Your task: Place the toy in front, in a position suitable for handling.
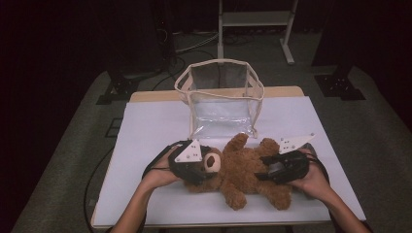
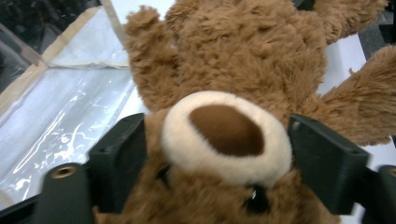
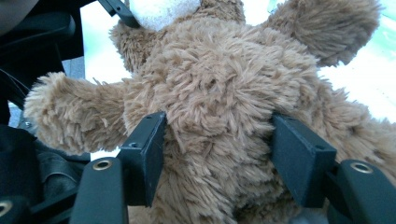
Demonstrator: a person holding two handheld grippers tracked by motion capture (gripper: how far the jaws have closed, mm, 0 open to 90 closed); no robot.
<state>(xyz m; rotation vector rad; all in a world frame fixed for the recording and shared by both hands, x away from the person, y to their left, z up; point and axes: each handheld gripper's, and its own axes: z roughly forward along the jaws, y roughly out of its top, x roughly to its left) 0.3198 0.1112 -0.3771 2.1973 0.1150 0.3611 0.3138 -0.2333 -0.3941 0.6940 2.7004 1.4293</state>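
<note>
— Tongs first: how do they stand?

— Left tongs [image 1: 206, 167] sit at the head of the teddy bear [image 1: 243, 170]. In the left gripper view the two black jaws flank the pale muzzle [image 2: 226, 135], one at each cheek, set fairly wide; fur reaches both pads, but I cannot tell whether they squeeze. No earlier picture to compare, so that is all I say.

— And the right?

— Right tongs [image 1: 262, 170] straddle the bear's body. In the right gripper view the jaws press into the fur on both flanks of the belly, so they grip the torso, spread wide around it.

— Where does the bear lie?

— On its back on the white surface [image 1: 145, 141], near the front edge, head toward the person's left, legs toward the right, arms and legs splayed.

— Anything beyond?

— Just behind the bear, a clear bag [image 1: 221, 97] with cream trim stands upright, mouth open upward. One raised paw [image 1: 239, 141] nearly touches its base.
</note>
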